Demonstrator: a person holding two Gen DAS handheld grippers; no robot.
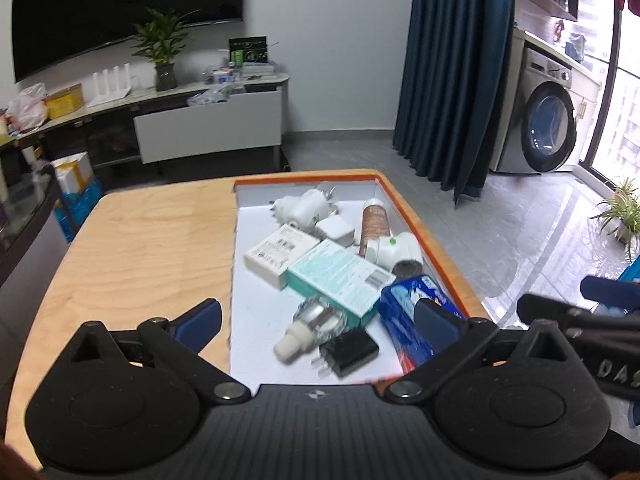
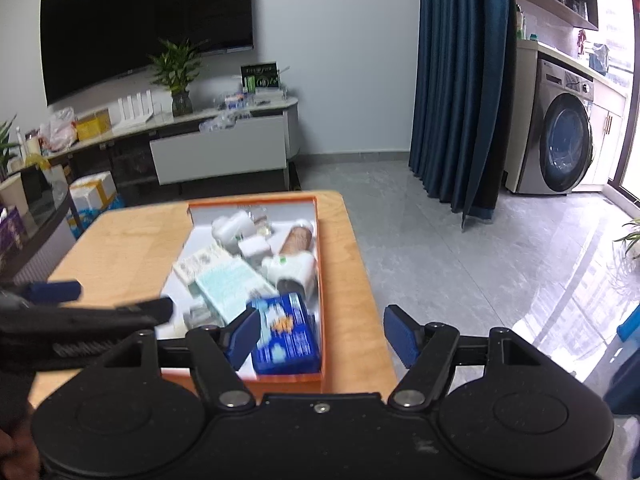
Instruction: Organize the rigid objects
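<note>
An orange-rimmed tray [image 1: 304, 178] with a white floor sits on the right half of a wooden table [image 1: 140, 248]. In it lie a teal box [image 1: 340, 276], a white box [image 1: 280, 252], a blue package [image 1: 404, 312], a glass bulb [image 1: 312, 322], a black charger [image 1: 352, 350], a brown bottle [image 1: 374, 224] and white plug adapters [image 1: 396, 248]. My left gripper [image 1: 318, 318] hovers open over the tray's near end, holding nothing. My right gripper [image 2: 323, 332] is open above the near right corner of the tray [image 2: 252, 201], with the blue package [image 2: 286, 328] lying below its left finger.
The table's right edge [image 2: 360, 280] drops to a grey tiled floor [image 2: 460, 260]. Behind stand a TV cabinet with an open drawer [image 1: 208, 124], a potted plant [image 1: 162, 52], a blue curtain [image 1: 452, 72] and a washing machine [image 1: 548, 120]. A glass table [image 1: 24, 208] is at far left.
</note>
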